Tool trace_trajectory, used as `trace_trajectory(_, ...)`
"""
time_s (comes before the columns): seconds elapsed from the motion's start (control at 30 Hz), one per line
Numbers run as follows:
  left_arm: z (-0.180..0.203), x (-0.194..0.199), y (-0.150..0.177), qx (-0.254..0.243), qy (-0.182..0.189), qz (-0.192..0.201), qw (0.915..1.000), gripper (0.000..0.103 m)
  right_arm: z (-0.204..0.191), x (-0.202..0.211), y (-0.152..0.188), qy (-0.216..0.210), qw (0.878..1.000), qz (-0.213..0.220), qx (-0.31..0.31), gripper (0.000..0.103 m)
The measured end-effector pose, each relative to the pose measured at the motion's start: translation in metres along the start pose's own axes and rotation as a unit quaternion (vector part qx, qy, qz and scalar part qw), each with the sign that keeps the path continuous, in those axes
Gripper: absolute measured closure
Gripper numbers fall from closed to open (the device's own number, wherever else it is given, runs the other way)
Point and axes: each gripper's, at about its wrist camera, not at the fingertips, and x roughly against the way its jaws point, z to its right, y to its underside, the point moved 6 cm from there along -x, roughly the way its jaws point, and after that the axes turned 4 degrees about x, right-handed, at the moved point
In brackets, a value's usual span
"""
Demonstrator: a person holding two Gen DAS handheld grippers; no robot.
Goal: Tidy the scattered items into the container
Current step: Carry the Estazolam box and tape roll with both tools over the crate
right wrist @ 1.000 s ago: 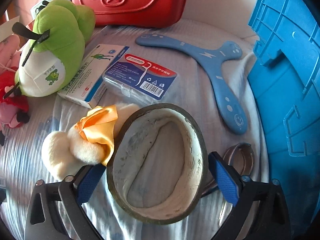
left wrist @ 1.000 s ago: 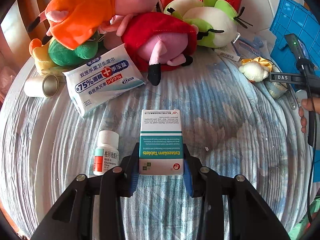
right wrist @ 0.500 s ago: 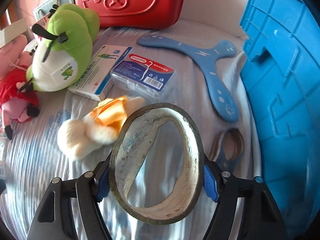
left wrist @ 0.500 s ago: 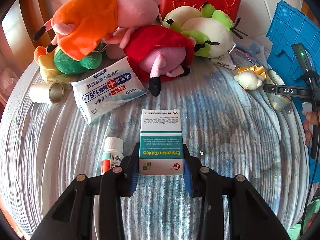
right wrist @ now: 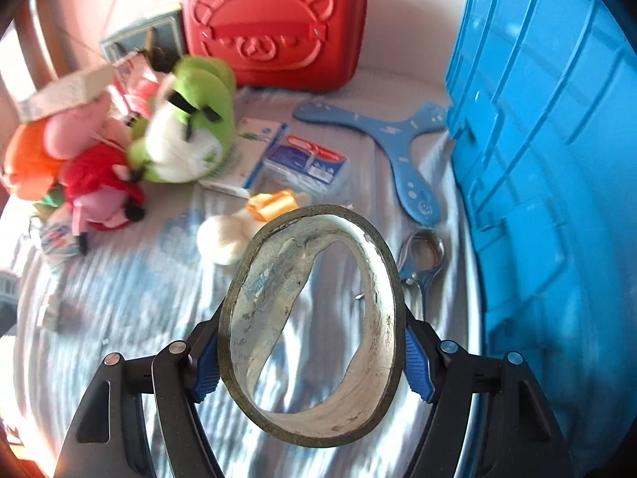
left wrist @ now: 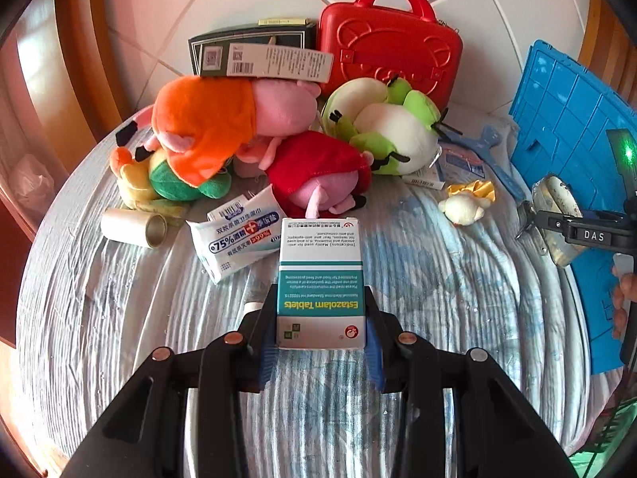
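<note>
- Left tool [left wrist: 321, 348]: closed on the tablet box [left wrist: 321, 279], a white and teal carton, clamped at its near end between the blue pads and held above the striped bedsheet [left wrist: 438, 298].
- Right tool [right wrist: 311, 362]: closed on the tape roll [right wrist: 312, 326], a wide worn ring gripped across its width and lifted off the bedsheet; in the left wrist view the same roll [left wrist: 557, 219] shows in front of the blue container's wall.
- Blue container [right wrist: 557, 159]: ribbed plastic crate at the right edge of the bed, just beside the right tool.
- Still on the bedsheet, right wrist view: blue boomerang [right wrist: 410, 159] near the container; metal clip [right wrist: 424, 255] just beside the roll; small white plush with yellow bow [right wrist: 239, 231]; clear floss-pick case [right wrist: 306, 163] touching a flat medicine carton [right wrist: 247, 151].
- Left wrist view: wet-wipe pack [left wrist: 235, 239] just beyond the box; paper roll [left wrist: 133, 227] to its left; a small bottle, mostly hidden behind the left tool.
- Plush pile at the far side: orange and pink toy [left wrist: 223, 123], red and pink toy [left wrist: 318, 175], green and white toy [left wrist: 386, 131].
- Red case [left wrist: 390, 44]: upright against the wall, a dark box [left wrist: 254, 51] beside it.
</note>
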Motion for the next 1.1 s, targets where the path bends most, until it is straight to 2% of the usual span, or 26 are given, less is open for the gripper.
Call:
trace_trajectory(0.37, -0.002, 0.085, -0.045, -0.004, -0.001, 0.074, 0.9972, 0.067, -0.034, 0.131, -0.012, -0.052, 0.994, 0.089, 0.037, 0.03)
trace_trajectory(0.57, 0.0, 0.128, -0.076, -0.001, -0.002, 0.117, 0.9931, 0.067, -0.034, 0.197, -0.015, -0.074, 0.988, 0.132, 0.036, 0.03)
trace_trajectory(0.83, 0.022, 0.166, -0.104, -0.003, 0.005, 0.146, 0.9893, 0.067, -0.015, 0.26, -0.02, -0.083, 0.981, 0.176, 0.021, 0.03)
trace_trajectory(1.1, 0.07, 0.206, -0.123, -0.036, 0.012, 0.178, 0.9832, 0.067, 0.024, 0.32, -0.027, -0.082, 0.969, 0.232, 0.005, 0.03)
